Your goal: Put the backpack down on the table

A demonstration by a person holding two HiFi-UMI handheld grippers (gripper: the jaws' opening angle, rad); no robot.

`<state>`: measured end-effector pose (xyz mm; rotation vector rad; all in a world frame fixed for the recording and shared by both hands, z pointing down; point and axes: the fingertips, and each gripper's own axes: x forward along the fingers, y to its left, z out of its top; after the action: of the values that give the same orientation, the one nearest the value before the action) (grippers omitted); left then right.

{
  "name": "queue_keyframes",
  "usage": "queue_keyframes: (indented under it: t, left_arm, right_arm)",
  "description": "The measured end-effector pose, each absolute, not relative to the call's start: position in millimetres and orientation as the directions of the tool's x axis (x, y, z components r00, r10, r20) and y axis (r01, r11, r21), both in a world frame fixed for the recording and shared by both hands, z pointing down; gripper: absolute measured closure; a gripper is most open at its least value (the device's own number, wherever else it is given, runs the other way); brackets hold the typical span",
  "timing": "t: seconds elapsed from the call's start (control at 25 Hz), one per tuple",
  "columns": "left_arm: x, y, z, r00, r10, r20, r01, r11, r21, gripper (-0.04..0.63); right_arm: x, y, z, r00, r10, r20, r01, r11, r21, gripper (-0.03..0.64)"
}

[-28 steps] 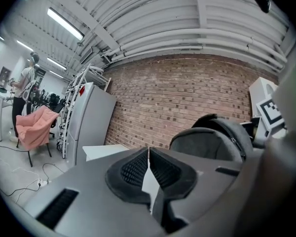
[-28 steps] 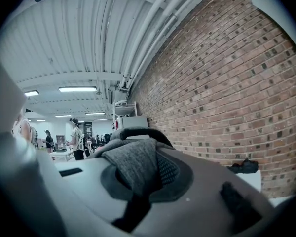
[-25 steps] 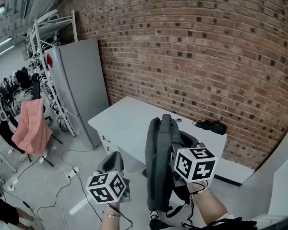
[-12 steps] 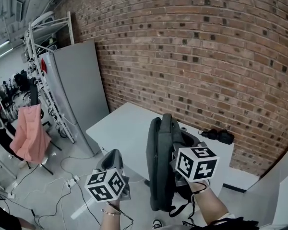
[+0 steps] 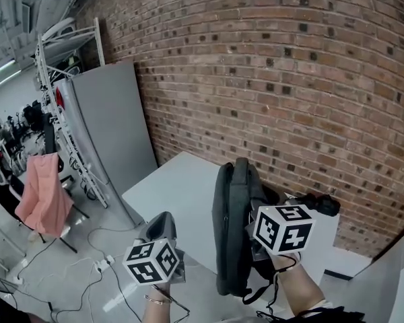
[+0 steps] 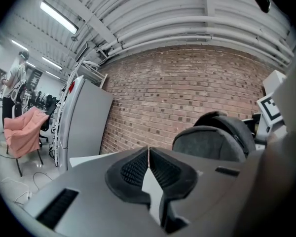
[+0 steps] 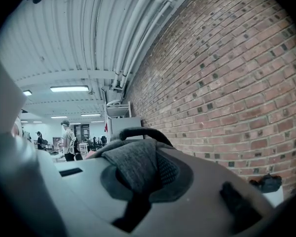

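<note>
Backpack (image 5: 230, 241) hung upright at lower centre, its fabric pinched by the right gripper (image 7: 140, 174); the left gripper (image 6: 148, 168) was pressed together, empty.

Bare white rectangular tabletop (image 5: 178, 194) ahead of both jaws; beyond the right jaws, small black bundle (image 5: 321, 204) near red brick wall (image 5: 289, 79).
</note>
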<state>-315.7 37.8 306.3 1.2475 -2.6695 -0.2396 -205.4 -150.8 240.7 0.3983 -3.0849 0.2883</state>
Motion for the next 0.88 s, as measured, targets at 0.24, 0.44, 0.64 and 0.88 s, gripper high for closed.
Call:
queue_keyframes:
  t: [0.24,0.44,0.64,0.88]
  left_arm:
    - [-341.2,19.7,314.1,-0.630,-0.769,0.108,-0.735,0.636,0.234,0.575]
    - [-357.8,2.3,321.9,-0.607,-0.784,0.130,-0.749,0.619,0.238,0.575]
    - [-390.5,-13.0,325.0,-0.597,-0.793,0.123,-0.754,0.606,0.253,0.575]
    - [-436.2,-48.8,329.7,-0.547,-0.828,0.124,-0.783,0.559,0.273,0.575]
  right_arm:
    - [-227.6,-170.9,251.0,-0.962,-0.265,0.058,-0.271,0.948,-0.165,0.577]
    - [-246.4,-183.3,254.9,-0.961,-0.266,0.078,-0.276,0.943,-0.186,0.577]
    - [-268.4,-197.0,262.0,-0.954,-0.284,0.095,-0.298,0.935,-0.191,0.577]
    - [-306.0,-218.4,263.2,-0.941,-0.326,0.094,-0.338,0.923,-0.181,0.577]
